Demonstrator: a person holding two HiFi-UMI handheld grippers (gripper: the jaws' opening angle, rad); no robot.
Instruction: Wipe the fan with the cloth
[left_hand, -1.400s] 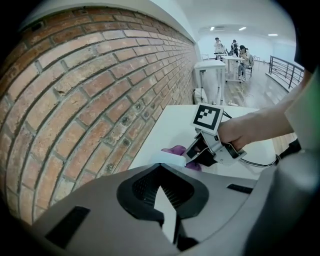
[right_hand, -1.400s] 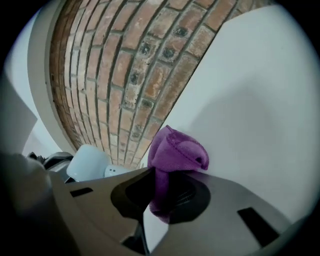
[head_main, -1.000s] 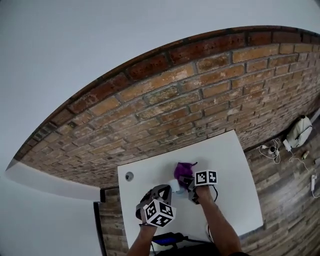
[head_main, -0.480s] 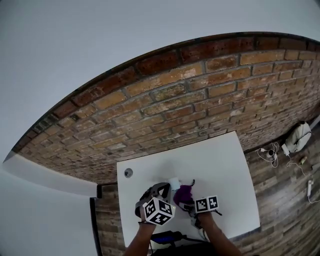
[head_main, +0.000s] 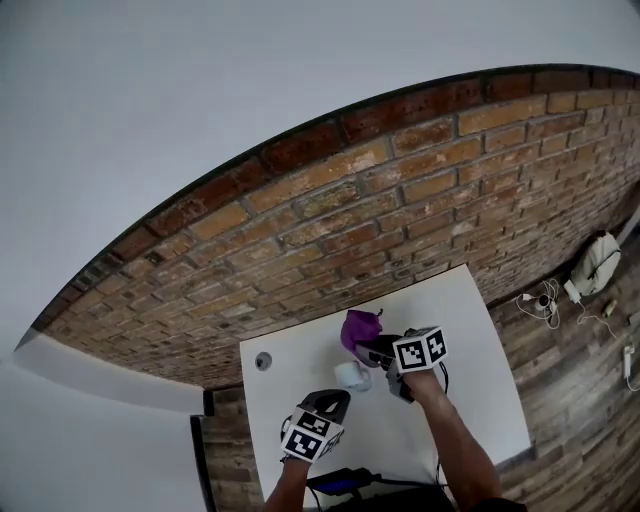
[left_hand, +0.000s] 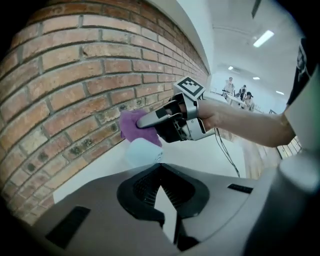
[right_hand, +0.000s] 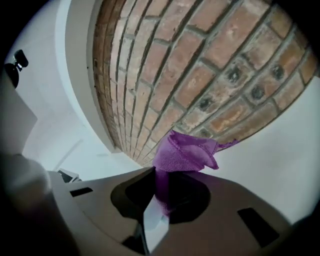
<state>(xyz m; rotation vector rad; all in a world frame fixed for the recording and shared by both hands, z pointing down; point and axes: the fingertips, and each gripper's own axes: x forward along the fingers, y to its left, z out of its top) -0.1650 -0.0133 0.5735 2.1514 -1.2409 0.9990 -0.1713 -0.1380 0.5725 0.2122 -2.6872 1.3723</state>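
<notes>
Two grippers over the white table (head_main: 475, 385). Right gripper (head_main: 377, 350), centre frame, jaws clamped on the purple cloth (right_hand: 182, 152). Cloth sits just above the small pale fan (head_main: 352, 376). Left gripper (head_main: 338, 400), lower centre, jaws together, empty.

- In the right gripper (head_main: 376, 347): purple cloth (head_main: 360, 327), raised near the brick wall (head_main: 400, 200).
- On the white table (head_main: 470, 340): pale fan (head_main: 352, 376).
- Nearer: left gripper (head_main: 334, 400), apart from both.
</notes>
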